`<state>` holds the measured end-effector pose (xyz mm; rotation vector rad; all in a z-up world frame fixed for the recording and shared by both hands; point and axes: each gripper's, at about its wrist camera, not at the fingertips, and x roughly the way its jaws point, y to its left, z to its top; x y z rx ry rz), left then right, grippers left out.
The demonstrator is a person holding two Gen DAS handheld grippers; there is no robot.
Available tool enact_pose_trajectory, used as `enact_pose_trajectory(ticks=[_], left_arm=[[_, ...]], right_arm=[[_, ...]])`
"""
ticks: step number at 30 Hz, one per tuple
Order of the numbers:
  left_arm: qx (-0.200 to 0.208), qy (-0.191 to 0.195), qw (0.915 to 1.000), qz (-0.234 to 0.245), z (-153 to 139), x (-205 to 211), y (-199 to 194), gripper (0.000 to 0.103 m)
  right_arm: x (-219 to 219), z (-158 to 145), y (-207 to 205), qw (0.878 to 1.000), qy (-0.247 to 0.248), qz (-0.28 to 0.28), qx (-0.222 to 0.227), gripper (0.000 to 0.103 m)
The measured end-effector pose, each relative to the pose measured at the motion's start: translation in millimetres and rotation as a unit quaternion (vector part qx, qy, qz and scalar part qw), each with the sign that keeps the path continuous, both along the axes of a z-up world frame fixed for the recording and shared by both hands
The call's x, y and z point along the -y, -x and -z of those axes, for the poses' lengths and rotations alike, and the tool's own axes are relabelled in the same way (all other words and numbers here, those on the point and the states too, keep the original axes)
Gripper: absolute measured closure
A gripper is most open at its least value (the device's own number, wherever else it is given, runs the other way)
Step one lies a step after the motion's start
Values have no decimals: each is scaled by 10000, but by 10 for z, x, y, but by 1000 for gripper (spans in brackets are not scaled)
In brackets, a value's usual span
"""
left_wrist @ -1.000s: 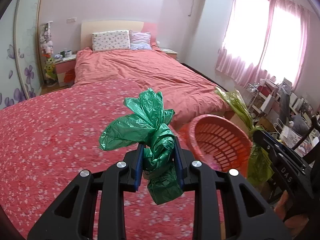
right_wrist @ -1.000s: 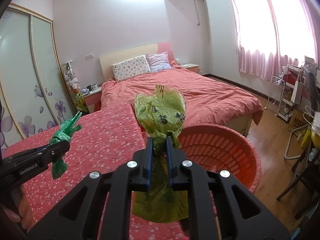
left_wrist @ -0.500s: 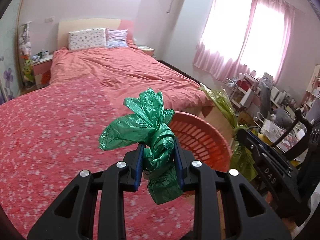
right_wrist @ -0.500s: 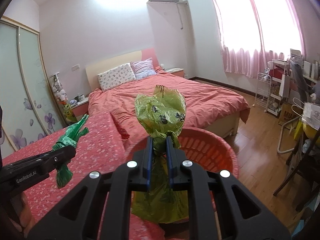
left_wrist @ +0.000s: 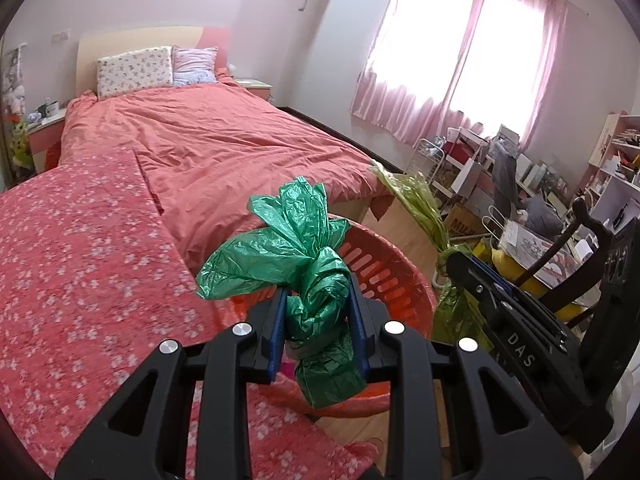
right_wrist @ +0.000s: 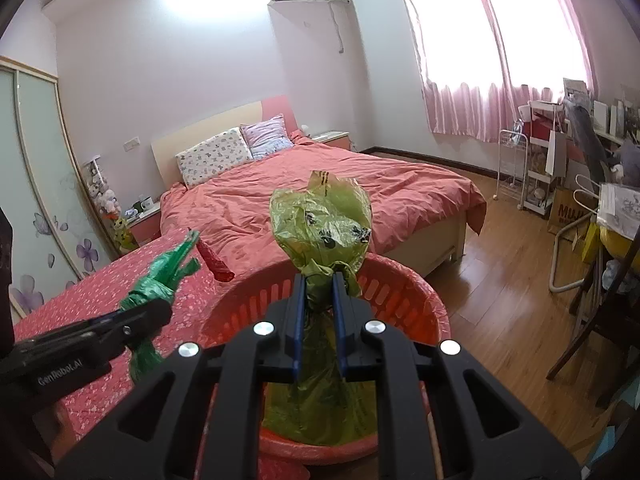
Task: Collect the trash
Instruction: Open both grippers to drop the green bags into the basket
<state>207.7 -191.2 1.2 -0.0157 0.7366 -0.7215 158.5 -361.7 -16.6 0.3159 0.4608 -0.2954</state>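
Note:
My left gripper (left_wrist: 317,304) is shut on the knotted neck of a dark green trash bag (left_wrist: 296,256) and holds it over the near rim of an orange plastic basket (left_wrist: 394,276). My right gripper (right_wrist: 319,298) is shut on the neck of an olive-green trash bag (right_wrist: 320,220), which hangs down into the same basket (right_wrist: 412,292). In the right wrist view the left gripper (right_wrist: 132,320) and its green bag (right_wrist: 168,276) sit left of the basket. In the left wrist view the right gripper (left_wrist: 476,276) and its olive bag (left_wrist: 420,204) are right of the basket.
A bed with a coral duvet (left_wrist: 224,144) lies behind the basket, and a red floral bedspread (left_wrist: 80,264) is to the left. Wooden floor (right_wrist: 500,280), a white wire cart (right_wrist: 520,168), a dark chair (left_wrist: 576,248) and cluttered shelves are on the right.
Both grippers have moved right and forward with their bags, from over the floral bedspread to over the orange basket. The basket now sits directly under and in front of both bags.

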Motion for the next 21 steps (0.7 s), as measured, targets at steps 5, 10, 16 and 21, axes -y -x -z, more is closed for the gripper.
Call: enact_pose_trajectory(ticks=[5, 10, 16, 21], left_arm=[[-60, -87, 9999, 38, 79, 128, -66, 69], [-249, -165, 9995, -109, 201, 81, -136, 50], [-303, -278, 9984, -396, 212, -135, -116, 49], [-73, -237, 9969, -743, 72, -494, 26, 31]], right_arm=[[108, 34, -85, 9998, -167, 36, 45, 84], [182, 61, -163, 9995, -316, 10, 89, 72], [176, 68, -79, 9996, -259, 60, 38, 53], [77, -19, 130, 9998, -151, 50, 145, 36]])
